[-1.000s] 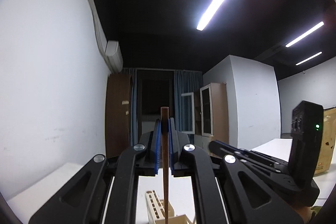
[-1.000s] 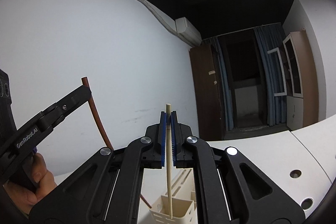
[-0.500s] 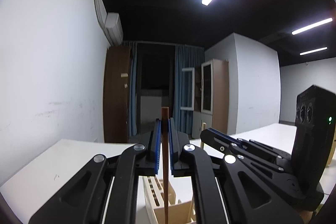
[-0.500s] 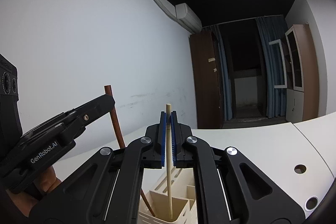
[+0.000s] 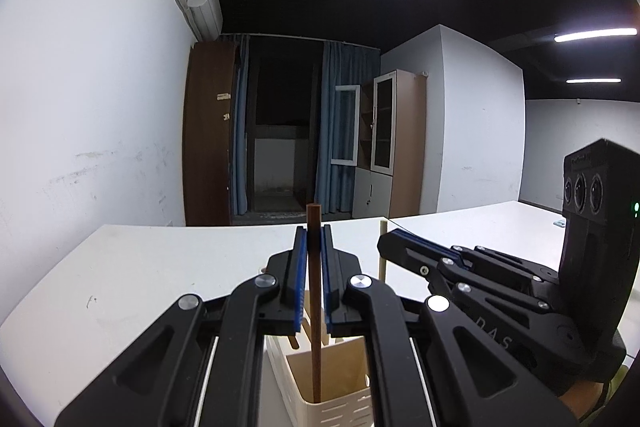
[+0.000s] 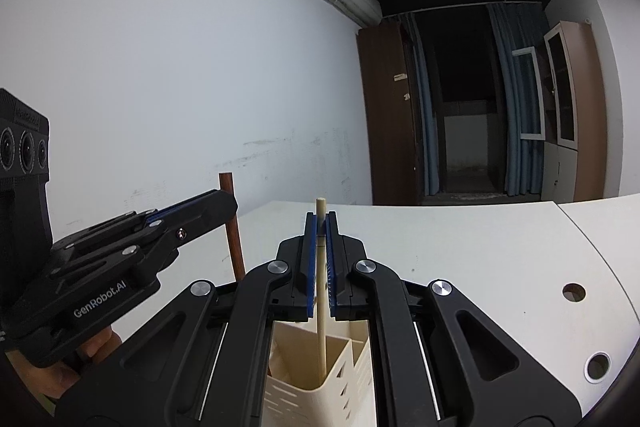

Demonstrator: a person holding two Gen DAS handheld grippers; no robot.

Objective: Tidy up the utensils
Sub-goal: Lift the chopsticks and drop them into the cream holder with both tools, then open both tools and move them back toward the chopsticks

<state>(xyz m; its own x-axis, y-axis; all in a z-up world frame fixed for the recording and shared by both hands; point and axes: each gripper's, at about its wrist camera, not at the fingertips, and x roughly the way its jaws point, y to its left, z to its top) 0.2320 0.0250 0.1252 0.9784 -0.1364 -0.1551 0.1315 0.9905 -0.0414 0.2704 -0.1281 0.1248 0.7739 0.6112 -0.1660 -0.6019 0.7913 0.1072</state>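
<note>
My left gripper (image 5: 313, 247) is shut on a dark brown chopstick (image 5: 315, 331) that stands upright, its lower end down inside a cream slotted utensil holder (image 5: 332, 387) on the white table. My right gripper (image 6: 320, 239) is shut on a pale cream chopstick (image 6: 321, 339), also upright, its tip inside a compartment of the same holder (image 6: 340, 371). The right gripper (image 5: 460, 267) shows at the right of the left wrist view. At the left of the right wrist view is the left gripper (image 6: 168, 227) with the brown chopstick (image 6: 232, 223).
The white table (image 5: 140, 275) runs back toward a white wall. Cable holes (image 6: 573, 292) are set in the tabletop at the right. A hand (image 6: 92, 351) holds the left gripper. A brown door, blue curtains and a cabinet (image 5: 392, 147) stand at the far end.
Both grippers have come down and tilted forward. The two chopsticks have sunk deeper into the holder, and more of the tabletop and holder is in view.
</note>
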